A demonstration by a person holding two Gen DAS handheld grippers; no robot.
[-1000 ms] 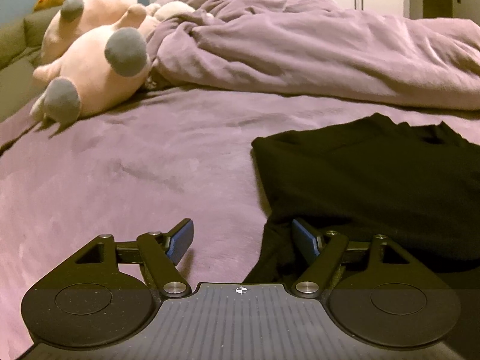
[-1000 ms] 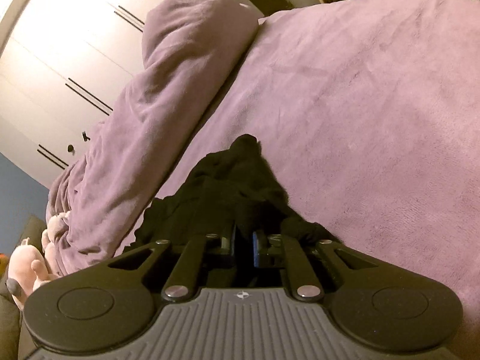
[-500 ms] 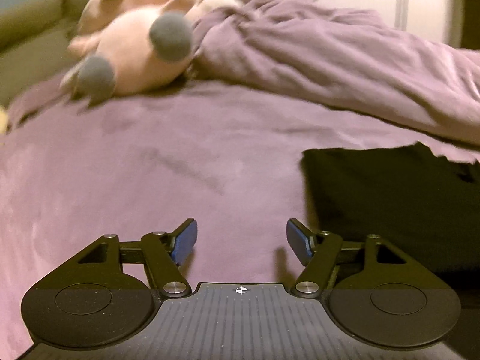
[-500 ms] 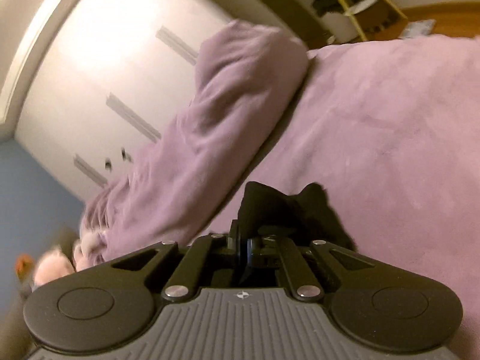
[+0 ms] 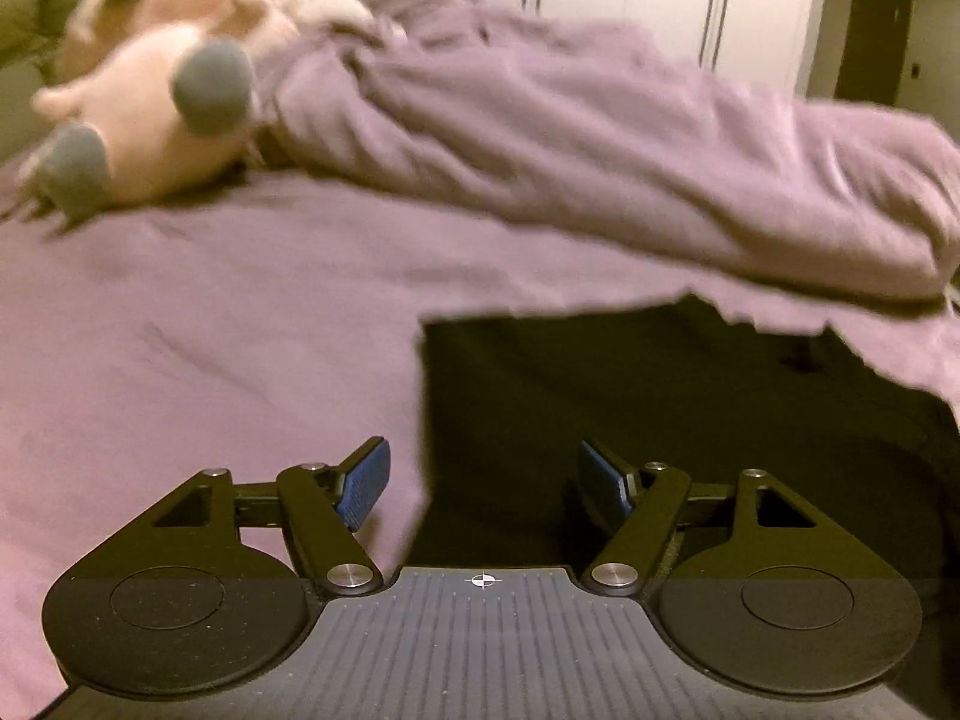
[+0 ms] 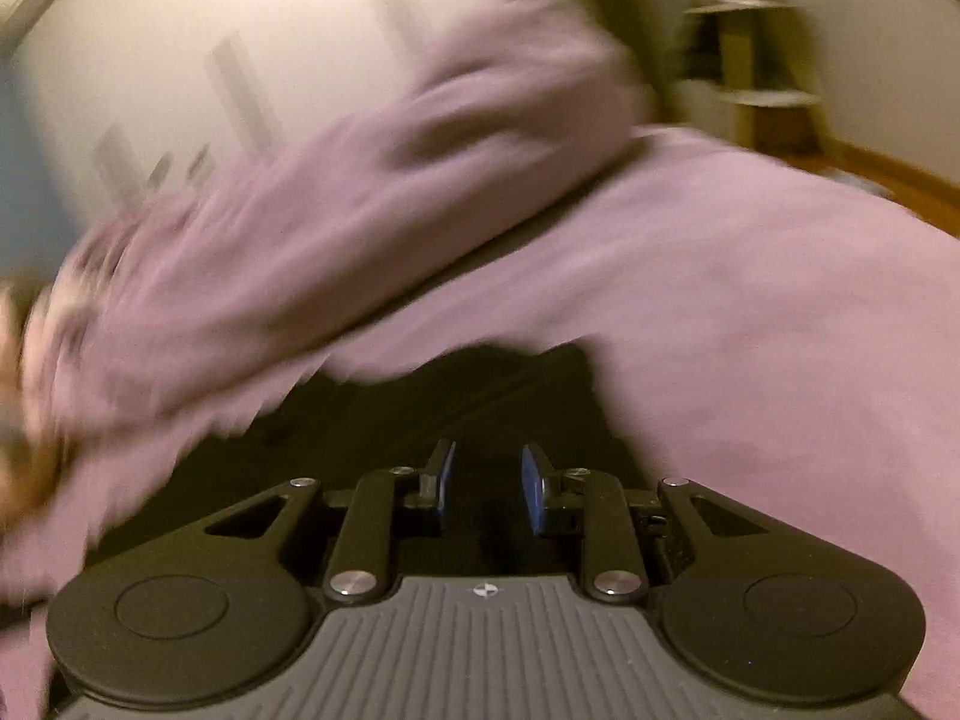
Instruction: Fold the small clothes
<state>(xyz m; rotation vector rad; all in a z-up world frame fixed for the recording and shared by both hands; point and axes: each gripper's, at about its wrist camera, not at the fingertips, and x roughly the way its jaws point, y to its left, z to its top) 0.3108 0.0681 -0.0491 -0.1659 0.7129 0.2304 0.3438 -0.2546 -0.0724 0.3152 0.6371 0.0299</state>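
A black garment [image 5: 690,420] lies flat on the purple bed [image 5: 210,360]; its straight left edge runs down between my left fingers. My left gripper [image 5: 483,480] hovers over that edge, its jaws wide and opening, and the blue pads [image 5: 366,480] press on nothing. The right wrist view is blurred by motion. There my right gripper [image 6: 487,474] sits low over the same black garment [image 6: 480,390], near its right corner. Its jaws are opening and a narrow gap shows between the blue pads [image 6: 531,474], with dark cloth below them and none pinched.
A crumpled purple duvet [image 5: 600,150] is heaped along the far side of the bed. A pink plush toy [image 5: 168,114] with grey feet lies at the far left. White wardrobe doors [image 5: 630,0] stand behind. A shelf [image 6: 750,78] and wooden floor [image 6: 900,180] lie beyond the bed's right.
My right gripper has let go of the bunched black cloth, its pads have parted and its view has rolled. The left gripper swung left off the garment and came back over its left edge.
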